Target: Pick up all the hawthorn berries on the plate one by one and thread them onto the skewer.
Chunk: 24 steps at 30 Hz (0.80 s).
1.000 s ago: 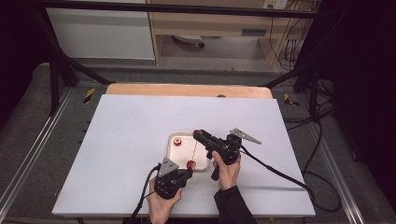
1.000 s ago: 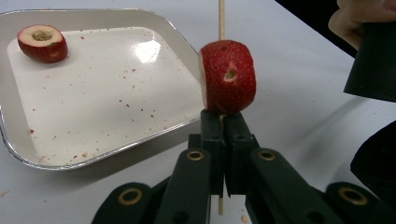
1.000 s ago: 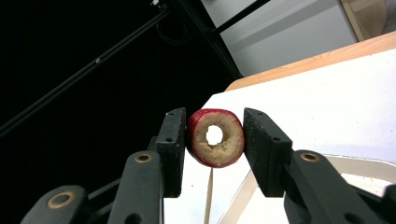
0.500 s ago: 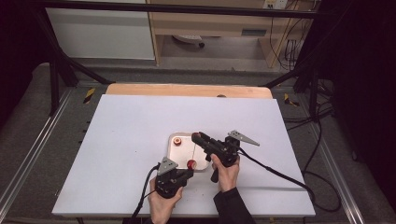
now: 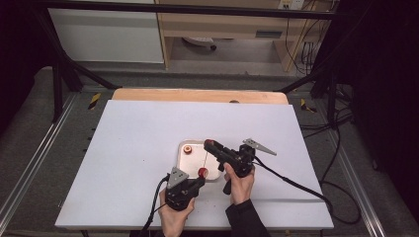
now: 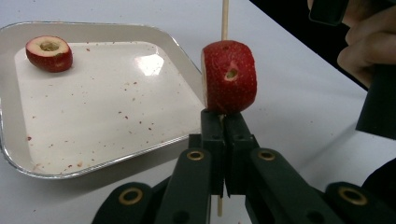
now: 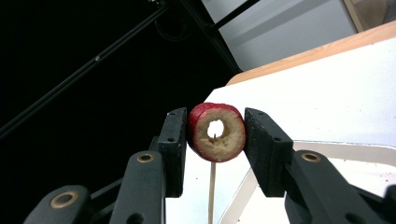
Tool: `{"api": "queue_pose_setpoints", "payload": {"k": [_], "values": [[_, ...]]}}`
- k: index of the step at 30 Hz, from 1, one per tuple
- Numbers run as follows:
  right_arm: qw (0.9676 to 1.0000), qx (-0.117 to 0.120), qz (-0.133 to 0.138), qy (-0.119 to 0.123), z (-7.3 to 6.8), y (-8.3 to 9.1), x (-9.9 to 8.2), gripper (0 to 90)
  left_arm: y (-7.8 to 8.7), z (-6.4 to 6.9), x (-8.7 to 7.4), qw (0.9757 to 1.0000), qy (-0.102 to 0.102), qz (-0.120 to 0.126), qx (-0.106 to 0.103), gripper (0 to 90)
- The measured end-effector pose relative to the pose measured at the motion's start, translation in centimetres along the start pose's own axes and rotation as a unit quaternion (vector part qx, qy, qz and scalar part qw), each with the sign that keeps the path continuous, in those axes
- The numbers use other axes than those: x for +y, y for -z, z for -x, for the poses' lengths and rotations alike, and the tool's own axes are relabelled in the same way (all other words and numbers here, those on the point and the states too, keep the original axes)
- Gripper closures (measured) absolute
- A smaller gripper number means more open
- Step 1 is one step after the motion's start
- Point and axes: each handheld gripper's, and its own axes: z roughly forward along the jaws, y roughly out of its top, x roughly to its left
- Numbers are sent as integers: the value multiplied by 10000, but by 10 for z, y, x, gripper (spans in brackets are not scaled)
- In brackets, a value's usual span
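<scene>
My left gripper (image 5: 196, 178) (image 6: 224, 127) is shut on a thin wooden skewer (image 6: 225, 18) that stands upright. A red fruit slice (image 6: 229, 77) (image 5: 202, 172) is threaded on it just above the jaws. Higher up, my right gripper (image 5: 211, 145) (image 7: 216, 136) is shut on a red fruit ring (image 7: 216, 132) with a pale cut face. It holds the ring over the skewer's top, and the skewer (image 7: 212, 191) shows through the ring's hole. Another cored red piece (image 6: 49, 52) (image 5: 187, 148) lies in the far corner of the white tray (image 6: 93, 154) (image 5: 190, 160).
The tray sits near the front middle of a white table (image 5: 138, 148) and is speckled with red crumbs. A wooden strip (image 5: 197, 95) runs along the table's far edge. Cables trail from both grippers across the table's front. Dark frame rails stand around the table.
</scene>
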Motion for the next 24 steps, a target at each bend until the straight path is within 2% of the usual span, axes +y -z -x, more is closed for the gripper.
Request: {"api": "queue_pose_setpoints", "payload": {"k": [3,6,8,11,14,15,17,20,23,24], "values": [[9999,-45,98,-96,-1,-1,-2,613,-2,3,0,10000,38,27,26,885],[9997,-123,195,58,-1,0,-4,614,-3,3,0,9997,206,73,-83,885],[9997,-149,101,167,-2,0,-5,613,0,4,1,9995,234,172,-107,885],[9998,-152,9,147,-1,-1,-7,613,-2,3,2,9996,261,86,-108,885],[9997,-157,3,190,-1,0,-8,613,-5,2,2,9997,231,20,-47,886],[9997,-178,-8,178,-2,0,-7,613,-6,1,2,9996,248,30,-95,886],[9996,-203,-8,204,-2,1,-6,613,-6,3,2,9998,145,73,-108,886],[9995,-205,-43,228,-3,3,-5,614,-4,1,2,9994,208,179,-205,886],[9996,-185,-105,179,-4,5,-2,614,-4,0,3,9997,127,136,-138,886],[9994,-243,-138,223,-3,5,-1,615,-4,0,3,9998,73,124,-117,886]]}}
